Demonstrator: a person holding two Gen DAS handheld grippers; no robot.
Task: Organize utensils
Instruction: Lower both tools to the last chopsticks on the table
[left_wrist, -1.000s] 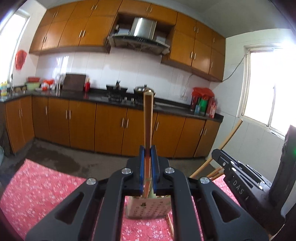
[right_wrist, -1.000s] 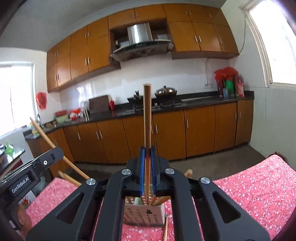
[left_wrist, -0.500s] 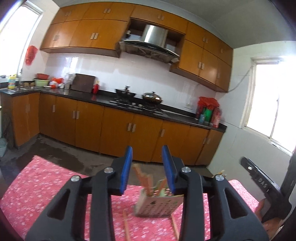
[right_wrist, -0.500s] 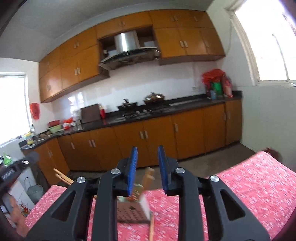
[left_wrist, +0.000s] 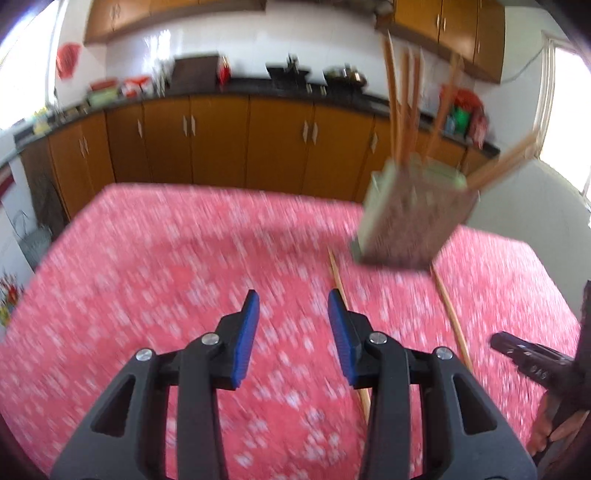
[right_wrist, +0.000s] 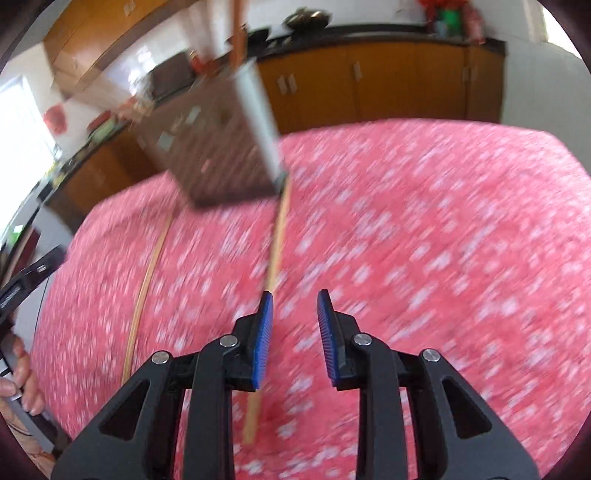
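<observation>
Nearest the lens in the left wrist view, the left gripper (left_wrist: 291, 306) has its blue fingers (left_wrist: 245, 334) wide apart with nothing between them; a second ago they were clamped on an upright chopstick, and half a second ago they had already sprung open above the holder. The right gripper (right_wrist: 293, 308) shows the same: fingers spread and empty, where a second ago they pinched a chopstick of their own. Both views are smeared with motion and now look down onto the worktop (left_wrist: 147, 266) with its red flowered cloth, not across at the kitchen cabinets as before.

Just beyond the left fingers, at about 1 o'clock, one loose chopstick (left_wrist: 341, 291) lies flat on the cloth, and a second chopstick (left_wrist: 448, 306) lies farther out toward 2 o'clock. In the right wrist view one of them (right_wrist: 275, 251) runs right up to the left finger at 12 o'clock, the other (right_wrist: 146, 288) lies at 10 o'clock.

Farther still, the perforated utensil holder (left_wrist: 410, 218) stands near the far edge, with several chopsticks (left_wrist: 404, 107) rising from it, some upright, some leaning out.

My reading: both carried chopsticks have been dropped into the holder, and each gripper is coming down for one of the two still lying loose. Those two are what remains.
</observation>
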